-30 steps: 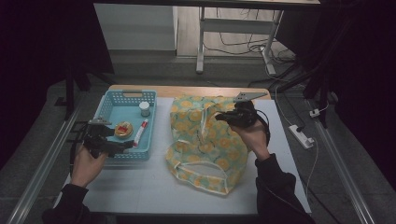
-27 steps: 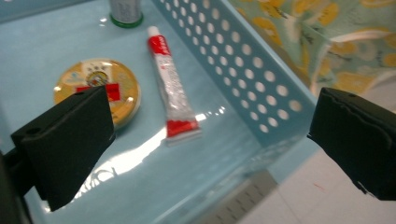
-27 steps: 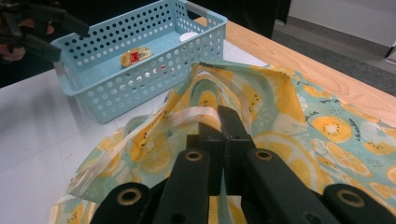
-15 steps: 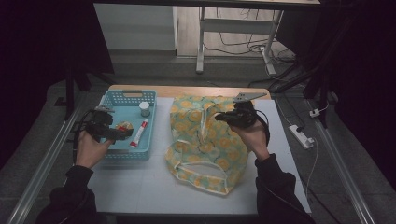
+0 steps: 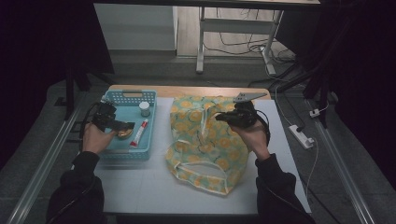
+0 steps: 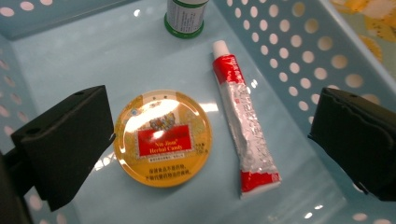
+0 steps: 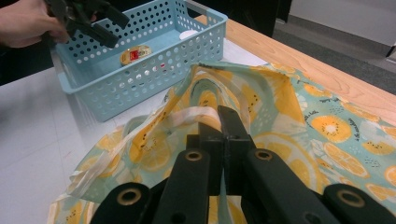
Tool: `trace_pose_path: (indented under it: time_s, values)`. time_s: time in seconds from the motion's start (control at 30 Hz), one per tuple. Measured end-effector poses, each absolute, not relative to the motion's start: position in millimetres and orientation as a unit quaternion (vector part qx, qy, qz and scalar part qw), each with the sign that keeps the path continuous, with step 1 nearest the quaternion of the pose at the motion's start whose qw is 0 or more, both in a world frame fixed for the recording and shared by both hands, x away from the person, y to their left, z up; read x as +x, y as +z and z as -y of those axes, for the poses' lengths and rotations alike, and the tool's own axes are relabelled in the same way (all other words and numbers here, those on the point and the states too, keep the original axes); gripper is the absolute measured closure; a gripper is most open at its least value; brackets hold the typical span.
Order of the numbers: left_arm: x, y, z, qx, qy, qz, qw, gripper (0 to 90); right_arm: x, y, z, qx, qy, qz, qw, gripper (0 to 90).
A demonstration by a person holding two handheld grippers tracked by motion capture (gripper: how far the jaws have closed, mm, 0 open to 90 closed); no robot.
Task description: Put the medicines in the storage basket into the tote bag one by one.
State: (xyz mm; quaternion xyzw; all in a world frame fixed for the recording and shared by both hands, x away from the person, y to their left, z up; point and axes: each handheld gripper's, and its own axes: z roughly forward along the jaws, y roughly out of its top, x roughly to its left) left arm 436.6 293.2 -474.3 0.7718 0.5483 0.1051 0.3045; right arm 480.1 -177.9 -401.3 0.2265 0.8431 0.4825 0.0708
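We find the right gripper (image 7: 219,126) clamped on the fruit-print bag's handle (image 7: 187,116), apparently holding its mouth up, while the left gripper (image 6: 210,140) hangs wide open and empty over the yellow lozenge tin (image 6: 162,138) in the blue basket (image 6: 299,60), so closing squarely on that tin comes next.

A power strip (image 5: 297,136) lies on the grey floor (image 5: 336,186) beside the table (image 5: 154,186).

The white-labelled, green-based plastic bottle (image 6: 185,17) is cut off at the left gripper view's top edge. The round yellow tin's (image 6: 162,137) small print is unreadable.
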Motion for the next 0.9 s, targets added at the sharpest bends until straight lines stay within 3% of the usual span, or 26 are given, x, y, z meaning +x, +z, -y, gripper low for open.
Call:
trace_pose_path:
  time_s: [0.9]
  values:
    - [471,-515,-288,0.796,0.074,-0.572,0.184,0.0,479,-403,177,0.224,0.478,-0.846,0.069,90.0]
